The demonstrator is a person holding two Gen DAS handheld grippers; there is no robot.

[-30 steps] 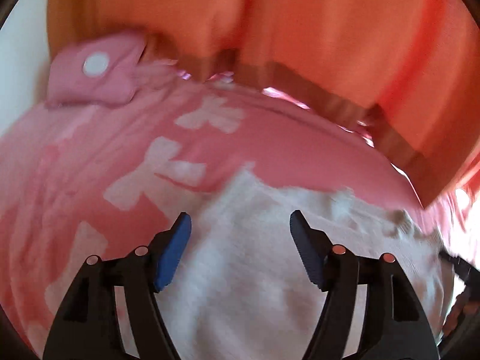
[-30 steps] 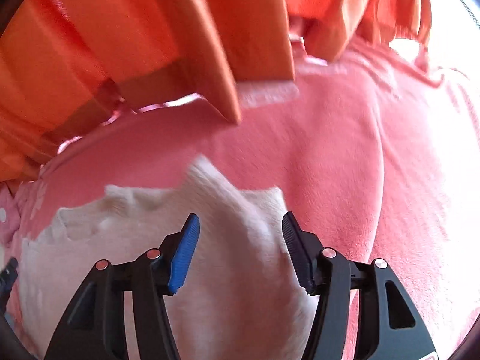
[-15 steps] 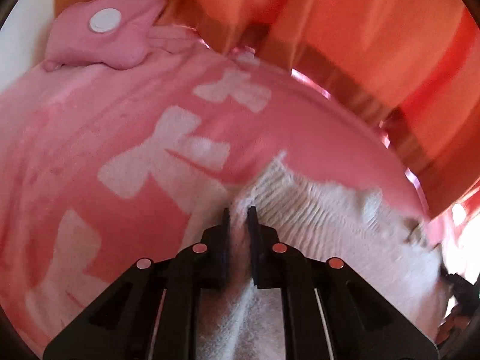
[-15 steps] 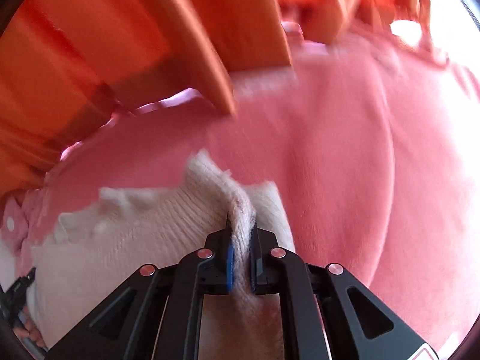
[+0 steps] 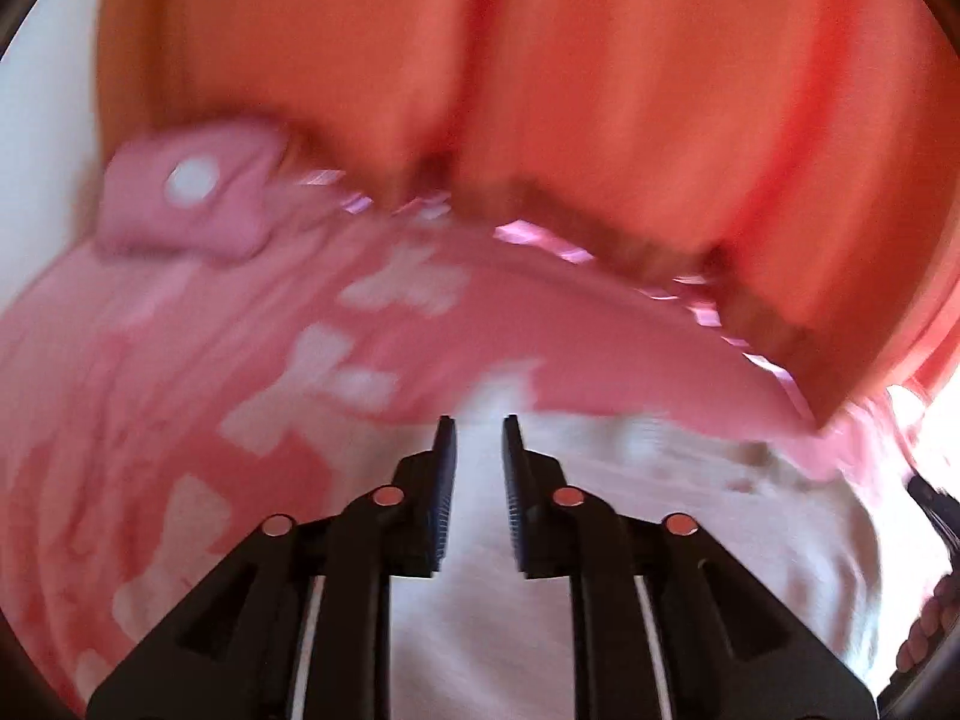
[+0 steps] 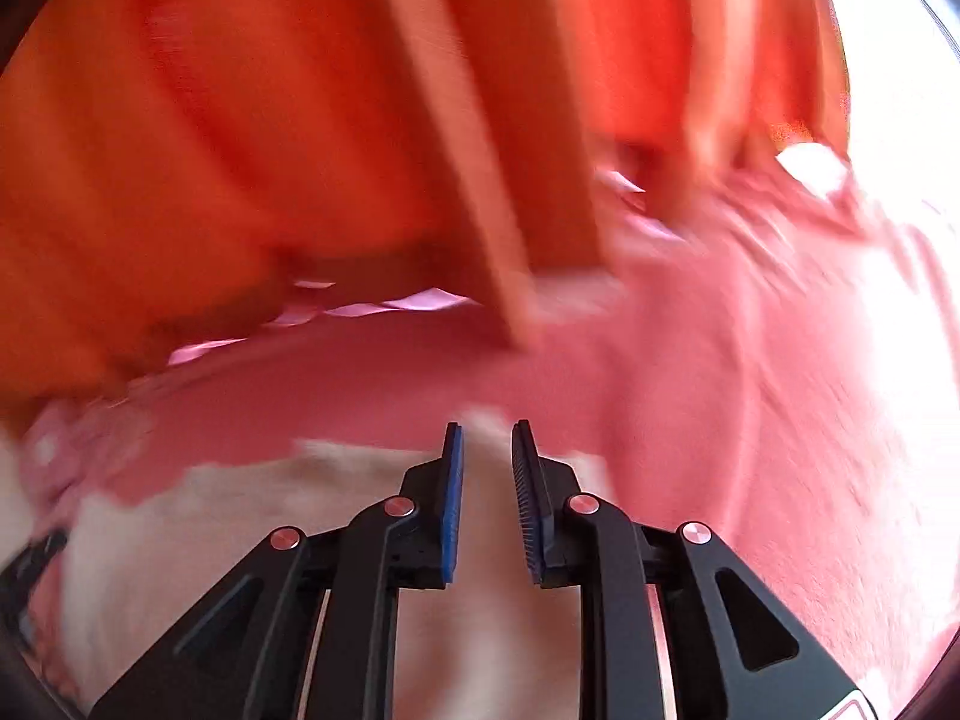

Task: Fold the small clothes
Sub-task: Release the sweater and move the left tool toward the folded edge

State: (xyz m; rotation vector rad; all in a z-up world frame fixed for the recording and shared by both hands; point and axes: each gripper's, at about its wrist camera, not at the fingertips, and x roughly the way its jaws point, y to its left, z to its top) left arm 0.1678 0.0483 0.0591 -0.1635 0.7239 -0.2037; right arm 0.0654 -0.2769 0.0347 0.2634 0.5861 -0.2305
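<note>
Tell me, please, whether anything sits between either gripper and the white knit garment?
Nothing visible does. The white garment lies directly under the left gripper and the right gripper, filling the narrow gap between each pair of jaws, on the pink blanket.

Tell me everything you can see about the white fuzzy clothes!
The white garment looks soft and knitted, cream-white, though the pictures are blurred. It lies rumpled on a pink blanket, with a bumpy, uneven far edge. The left hand-held gripper and the right hand-held gripper are each over it, one near each end, jaws a little apart with white cloth showing in the gap. Whether the pads touch the cloth cannot be told. What kind of garment it is cannot be told either.
</note>
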